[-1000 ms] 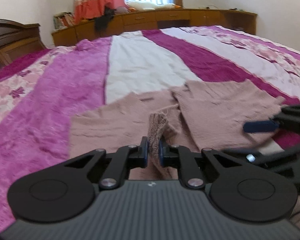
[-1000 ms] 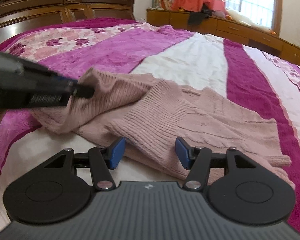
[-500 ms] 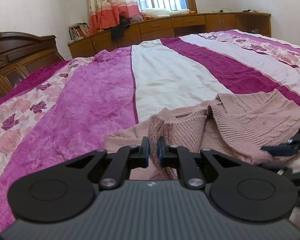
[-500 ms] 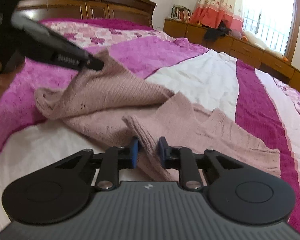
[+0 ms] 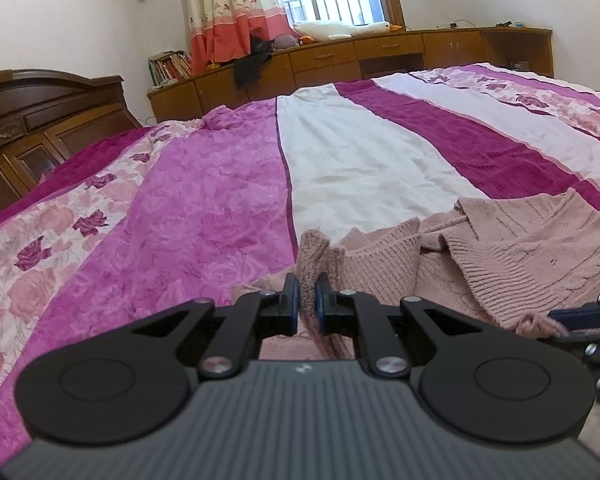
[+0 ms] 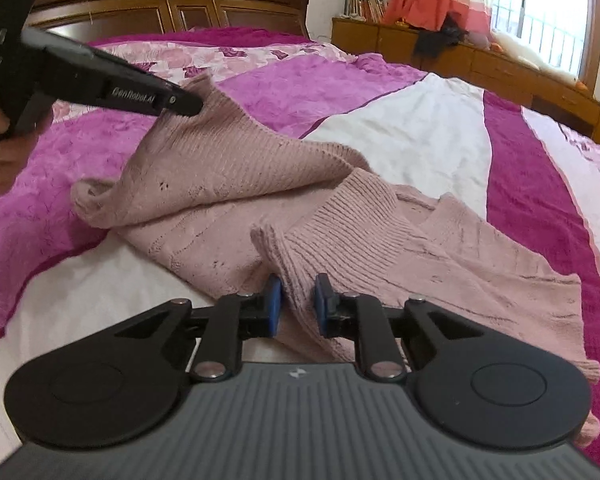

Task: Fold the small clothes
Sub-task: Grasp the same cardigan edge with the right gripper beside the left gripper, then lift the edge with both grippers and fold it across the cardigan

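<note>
A dusty-pink knitted sweater (image 6: 228, 168) lies crumpled on the striped bedspread (image 6: 400, 120). My right gripper (image 6: 297, 296) is shut on a ribbed fold of its near edge, and the blue pads squeeze the knit. My left gripper (image 5: 307, 292) is shut on another ribbed edge of the sweater (image 5: 520, 248) and holds that part up off the bed. In the right wrist view the left gripper (image 6: 188, 106) comes in from the upper left, and the cloth hangs from its tip like a tent. The right gripper (image 5: 572, 314) shows at the right edge of the left wrist view.
A person's hand (image 6: 0, 152) holds the left gripper's handle. A dark wooden headboard (image 6: 172, 4) stands behind the bed. Low wooden cabinets (image 5: 380, 56) with books, clothes and a plush goose run under the window. Bare bedspread (image 5: 204, 208) stretches beyond the sweater.
My right gripper has closed from wide open onto the ribbed fold. My left gripper has lifted its part of the sweater higher, so the cloth now hangs in a peak.
</note>
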`<state>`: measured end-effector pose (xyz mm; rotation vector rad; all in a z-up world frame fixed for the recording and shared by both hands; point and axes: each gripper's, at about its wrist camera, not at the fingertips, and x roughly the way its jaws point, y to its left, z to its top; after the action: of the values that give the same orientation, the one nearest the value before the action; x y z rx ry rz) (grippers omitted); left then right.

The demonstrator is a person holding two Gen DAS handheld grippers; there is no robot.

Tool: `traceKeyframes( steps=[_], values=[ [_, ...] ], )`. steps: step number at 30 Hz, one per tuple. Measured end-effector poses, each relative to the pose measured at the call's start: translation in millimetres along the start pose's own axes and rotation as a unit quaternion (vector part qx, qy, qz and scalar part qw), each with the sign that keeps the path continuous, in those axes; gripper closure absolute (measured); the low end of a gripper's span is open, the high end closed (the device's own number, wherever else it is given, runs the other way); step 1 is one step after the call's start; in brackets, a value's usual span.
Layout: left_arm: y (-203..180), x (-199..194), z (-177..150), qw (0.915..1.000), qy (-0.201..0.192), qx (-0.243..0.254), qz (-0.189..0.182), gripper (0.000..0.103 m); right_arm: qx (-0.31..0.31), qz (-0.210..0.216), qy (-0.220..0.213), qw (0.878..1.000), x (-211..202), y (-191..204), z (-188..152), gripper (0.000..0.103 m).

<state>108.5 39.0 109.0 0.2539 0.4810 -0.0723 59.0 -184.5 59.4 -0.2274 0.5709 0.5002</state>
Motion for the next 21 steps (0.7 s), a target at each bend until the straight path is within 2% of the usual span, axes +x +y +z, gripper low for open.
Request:
traceKeyframes(
  steps=[1, 3, 6, 14, 17, 21],
  values=[
    [0, 1, -1, 1.0000, 0.002, -0.001, 0.001, 0.093, 0.002, -0.003, 0.000, 1.000, 2, 0, 0, 0.084],
    [1, 4, 0, 1.0000, 0.004, 0.000, 0.002, 0.093, 0.005, -0.008, -0.005, 1.000, 1, -5, 4, 0.093],
    [4, 9, 5, 0.9998, -0.003, 0.016, 0.011, 0.093, 0.000, -0.045, -0.026, 0.999, -8, -21, 16, 0.094],
    [25, 42, 27, 0.9973, -0.016, 0.045, 0.055, 0.093, 0.021, -0.159, -0.042, 0.986, -6, -116, 50, 0.095],
    [28, 60, 27, 0.9957, -0.011, 0.055, 0.073, 0.093, 0.030, -0.192, -0.036, 0.980, 5, -149, 48, 0.095],
    [31, 89, 15, 0.9942, 0.013, 0.068, 0.083, 0.093, 0.035, -0.215, -0.013, 0.976, 34, -182, 34, 0.095]
  ],
)
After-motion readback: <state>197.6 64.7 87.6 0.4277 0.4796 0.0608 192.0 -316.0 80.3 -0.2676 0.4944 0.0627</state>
